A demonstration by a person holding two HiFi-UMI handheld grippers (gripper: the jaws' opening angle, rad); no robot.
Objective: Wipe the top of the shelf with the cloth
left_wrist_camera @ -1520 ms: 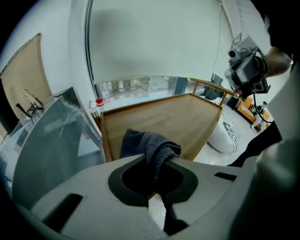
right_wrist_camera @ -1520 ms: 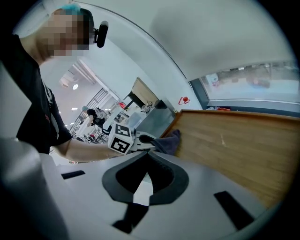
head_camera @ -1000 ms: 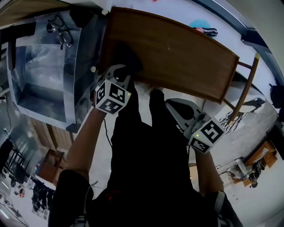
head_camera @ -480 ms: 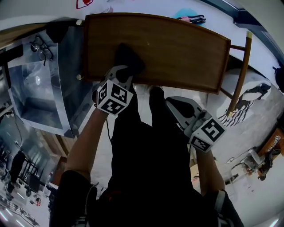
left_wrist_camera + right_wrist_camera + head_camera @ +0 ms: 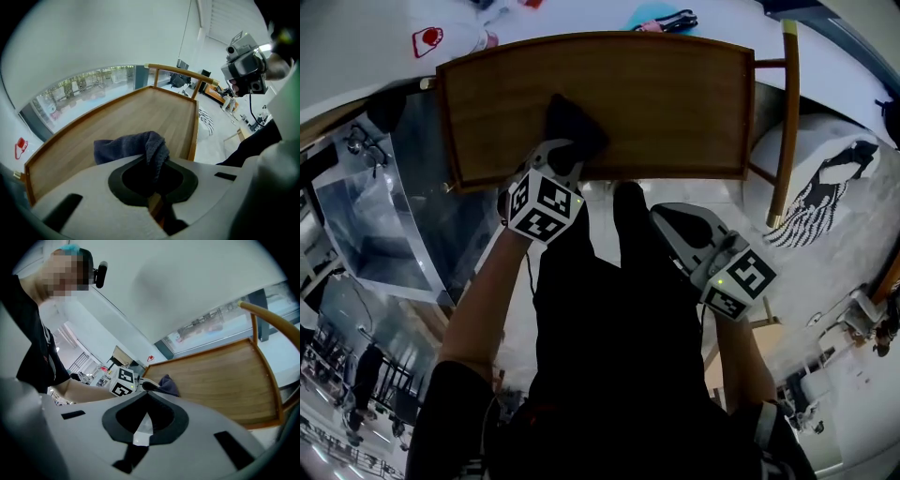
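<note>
The wooden shelf top has a raised rim and fills the upper middle of the head view. A dark blue cloth lies on its near edge, left of centre. My left gripper is shut on the cloth, which bunches out of the closed jaws onto the shelf top. My right gripper hangs below the shelf's front edge, away from the wood, shut with nothing in it. In the right gripper view the cloth and the left gripper show at the shelf top's left end.
A clear plastic bin stands left of the shelf, with glasses on it. A curved wooden chair rail runs along the shelf's right side. The person's dark-clothed legs stand in front of the shelf. Small items lie beyond its far edge.
The view has swung, so the shelf top now sits more squarely and to the left. The left gripper stays shut on the cloth at the near edge; the right gripper has hardly moved.
</note>
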